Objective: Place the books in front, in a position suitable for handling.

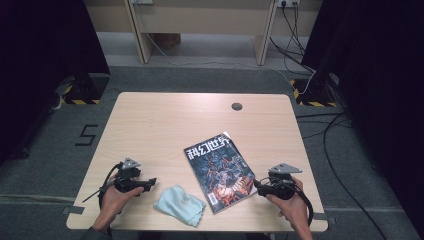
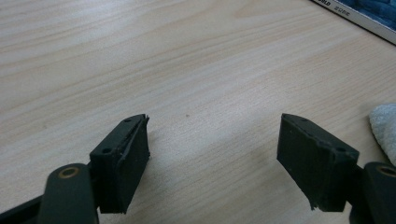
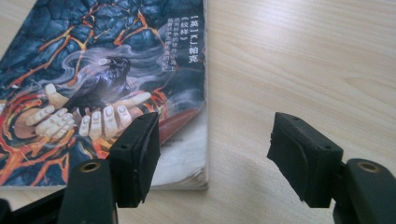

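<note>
Two hands at the table's near edge each hold a gripper, jaws spread with nothing between them. From the pale blue cloth (image 1: pixel 180 205), the left gripper (image 1: pixel 148 184) lies at about ten o'clock, over bare wood on the table (image 1: pixel 165 120). At the cloth's two o'clock, just beside it, a magazine (image 1: pixel 220 171) lies flat, cover up. By the magazine's near corner, at its four o'clock, the right gripper (image 1: pixel 259 187) points toward it.
</note>
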Tool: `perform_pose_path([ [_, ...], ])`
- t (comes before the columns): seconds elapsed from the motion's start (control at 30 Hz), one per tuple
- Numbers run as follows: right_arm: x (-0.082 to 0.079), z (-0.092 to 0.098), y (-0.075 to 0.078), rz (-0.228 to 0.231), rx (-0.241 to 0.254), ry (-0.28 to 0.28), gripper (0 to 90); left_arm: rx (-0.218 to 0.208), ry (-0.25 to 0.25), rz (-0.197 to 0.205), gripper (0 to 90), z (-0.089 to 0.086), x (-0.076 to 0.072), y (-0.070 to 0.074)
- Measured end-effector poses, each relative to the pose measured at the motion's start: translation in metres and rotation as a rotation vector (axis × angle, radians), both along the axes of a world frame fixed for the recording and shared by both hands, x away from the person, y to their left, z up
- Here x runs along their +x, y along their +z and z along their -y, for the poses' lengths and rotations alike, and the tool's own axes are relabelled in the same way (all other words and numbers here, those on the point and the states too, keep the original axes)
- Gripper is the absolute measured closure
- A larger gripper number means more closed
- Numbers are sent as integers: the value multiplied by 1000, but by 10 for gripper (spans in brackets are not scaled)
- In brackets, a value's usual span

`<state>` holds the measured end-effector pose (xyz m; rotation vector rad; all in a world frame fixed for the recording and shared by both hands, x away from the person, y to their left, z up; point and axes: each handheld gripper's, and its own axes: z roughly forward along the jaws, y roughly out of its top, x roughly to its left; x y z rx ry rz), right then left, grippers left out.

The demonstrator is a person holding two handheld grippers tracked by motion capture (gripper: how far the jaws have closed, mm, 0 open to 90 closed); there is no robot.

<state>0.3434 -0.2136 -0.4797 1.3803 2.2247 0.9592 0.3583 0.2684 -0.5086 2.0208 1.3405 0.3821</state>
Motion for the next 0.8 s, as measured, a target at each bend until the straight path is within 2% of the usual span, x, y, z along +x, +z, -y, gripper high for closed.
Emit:
perform_pose_path([
  [0.17,-1,-4,2,2,4,3,333,0,0,1,246,0,0,0],
  [0.43,-5,-19,8,27,12,62,335,0,0,0,245,0,0,0],
  [0.57,-5,-23,7,26,11,73,332,0,0,1,245,0,0,0],
  [0.8,-4,-27,5,15,-10,62,330,-14,4,19,248,2,2,2],
])
